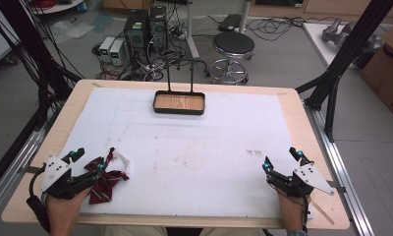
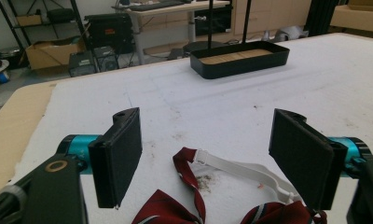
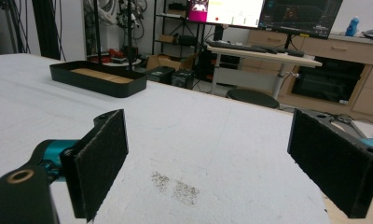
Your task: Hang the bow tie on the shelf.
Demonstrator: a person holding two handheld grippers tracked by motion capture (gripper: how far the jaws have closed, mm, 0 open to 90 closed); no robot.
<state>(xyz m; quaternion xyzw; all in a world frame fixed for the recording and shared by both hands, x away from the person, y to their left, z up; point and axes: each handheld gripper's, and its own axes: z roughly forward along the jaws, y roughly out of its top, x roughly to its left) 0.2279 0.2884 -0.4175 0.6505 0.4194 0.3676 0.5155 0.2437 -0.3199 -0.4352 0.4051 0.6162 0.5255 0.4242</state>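
A dark red striped bow tie (image 1: 105, 178) with a white strap (image 1: 122, 158) lies on the white mat near the front left. My left gripper (image 1: 88, 160) stands open right over it; in the left gripper view the bow tie (image 2: 175, 212) and its strap (image 2: 240, 168) lie low between the spread jaws of that gripper (image 2: 212, 161). A black tray (image 1: 179, 103) with a wooden floor and a tall wire handle sits at the back middle. My right gripper (image 1: 282, 160) rests open at the front right, nothing between its fingers (image 3: 208, 154).
The white mat (image 1: 194, 147) covers most of the wooden table (image 1: 302, 132). Faint dirt marks (image 3: 175, 186) spot the mat near the right gripper. Beyond the far edge stand a round stool (image 1: 233, 46) and computer towers (image 1: 145, 29) among cables.
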